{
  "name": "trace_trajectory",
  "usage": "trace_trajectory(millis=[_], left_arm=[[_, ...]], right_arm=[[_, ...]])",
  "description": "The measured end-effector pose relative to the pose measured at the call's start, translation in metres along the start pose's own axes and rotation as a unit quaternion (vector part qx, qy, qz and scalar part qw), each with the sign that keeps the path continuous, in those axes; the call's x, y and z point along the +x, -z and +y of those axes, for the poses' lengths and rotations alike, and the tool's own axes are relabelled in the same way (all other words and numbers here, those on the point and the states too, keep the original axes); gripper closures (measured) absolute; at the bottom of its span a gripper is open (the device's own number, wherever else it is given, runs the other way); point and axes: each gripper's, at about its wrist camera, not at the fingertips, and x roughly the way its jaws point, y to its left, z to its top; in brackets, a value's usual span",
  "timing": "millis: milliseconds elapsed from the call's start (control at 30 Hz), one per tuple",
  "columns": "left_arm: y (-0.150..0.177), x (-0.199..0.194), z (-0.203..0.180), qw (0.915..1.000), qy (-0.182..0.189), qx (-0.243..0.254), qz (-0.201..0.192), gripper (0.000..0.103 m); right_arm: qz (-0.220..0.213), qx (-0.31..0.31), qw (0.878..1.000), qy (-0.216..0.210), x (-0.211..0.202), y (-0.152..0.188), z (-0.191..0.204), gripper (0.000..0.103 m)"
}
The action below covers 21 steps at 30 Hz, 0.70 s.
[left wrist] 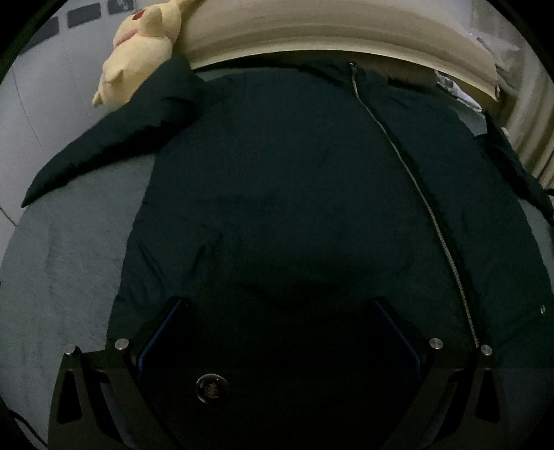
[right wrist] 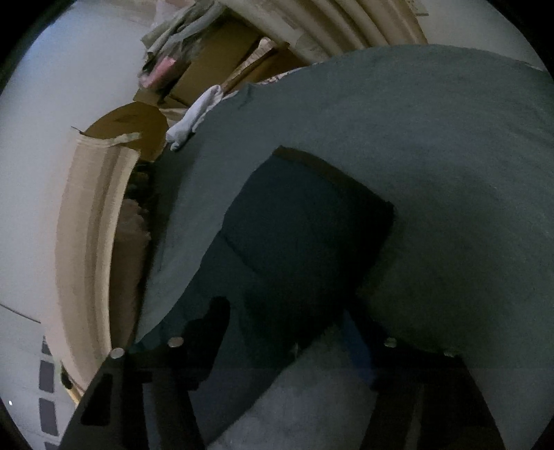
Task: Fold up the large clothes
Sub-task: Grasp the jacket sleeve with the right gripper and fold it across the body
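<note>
The left gripper (left wrist: 277, 304) hangs over the lower part of a large dark navy padded jacket (left wrist: 294, 194). Its two black fingers (left wrist: 162, 322) stand wide apart, and nothing is held between them; only the dark fabric shows below. The jacket lies flat and spread on a grey-blue soft bed cover (left wrist: 62, 263). A silver zipper line (left wrist: 415, 194) runs from the collar down to the hem, on the right side of this view. One sleeve (left wrist: 114, 138) stretches out to the left, and its upper part lies just beside a pale yellow plush toy (left wrist: 138, 52). Behind the collar is a beige padded headboard (left wrist: 329, 31).

The right gripper (right wrist: 287, 332) points down at the other sleeve end (right wrist: 304, 235) of the same jacket. The dark cloth lies between its fingers (right wrist: 207, 329), which are about half open; I cannot tell if the pads press on it. Around the sleeve is the same bed cover (right wrist: 432, 138). At the far edge of the bed lies a crumpled white cloth (right wrist: 197, 117), and beyond it stand brown cardboard boxes (right wrist: 214, 55).
</note>
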Motion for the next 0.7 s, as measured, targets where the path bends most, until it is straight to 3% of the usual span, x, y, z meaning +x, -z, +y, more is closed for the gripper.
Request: trace_trajectory(millis=[67, 100, 133, 233, 400, 500, 700], left_arm=[[0.0, 0.0, 0.0, 1.0, 0.002, 0.009, 0.002, 0.0], [0.0, 0.0, 0.0, 0.9999, 0.003, 0.012, 0.001, 0.0], [0.0, 0.0, 0.0, 0.9999, 0.004, 0.013, 0.002, 0.0], [-0.006, 0.001, 0.004, 0.9998, 0.009, 0.017, 0.004, 0.0], [-0.008, -0.006, 0.006, 0.9999, 0.002, 0.015, -0.005, 0.0], [-0.01, -0.03, 0.013, 0.999, -0.009, 0.003, -0.043, 0.0], [-0.008, -0.083, 0.051, 0.9929, -0.006, -0.039, -0.112, 0.0]], right_arm=[[0.006, -0.005, 1.0, 0.027, 0.004, -0.004, 0.004, 0.061], [0.01, -0.013, 0.999, 0.039, 0.007, -0.008, 0.009, 0.079], [0.012, -0.025, 0.999, 0.038, 0.004, -0.009, 0.016, 0.09], [-0.014, -0.085, 0.996, 0.032, -0.021, -0.008, 0.05, 0.095], [-0.058, -0.21, 0.976, -0.021, -0.078, 0.023, 0.155, 0.096], [-0.063, -0.272, 0.957, -0.081, -0.104, 0.063, 0.226, 0.096], [-0.027, -0.377, 0.909, -0.177, -0.125, 0.189, 0.335, 0.096]])
